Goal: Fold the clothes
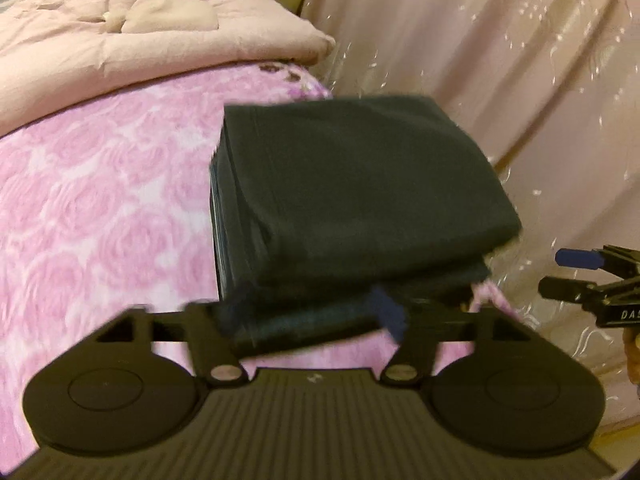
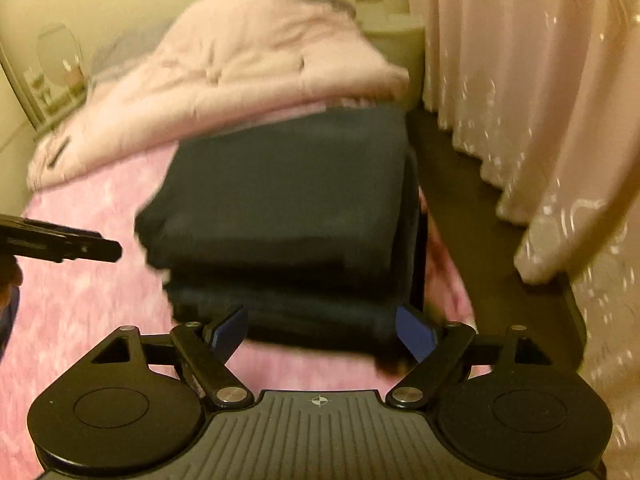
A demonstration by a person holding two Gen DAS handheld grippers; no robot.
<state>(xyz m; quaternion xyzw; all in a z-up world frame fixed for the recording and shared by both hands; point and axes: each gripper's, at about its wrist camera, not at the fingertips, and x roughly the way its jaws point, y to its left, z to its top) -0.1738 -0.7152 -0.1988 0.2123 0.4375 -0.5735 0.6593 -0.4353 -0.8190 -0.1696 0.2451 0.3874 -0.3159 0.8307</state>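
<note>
A stack of dark, soft folded clothes (image 2: 288, 216) sits blocky on a fuzzy pink rose-patterned blanket (image 1: 100, 208). Left gripper (image 1: 312, 316) and right gripper (image 2: 324, 334), blue-padded, both spread open at six o'clock, holding nothing

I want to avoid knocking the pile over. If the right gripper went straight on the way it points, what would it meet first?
Most likely the near edge of the folded dark clothes, directly ahead between the open right gripper fingers; depth is blurred.
</note>
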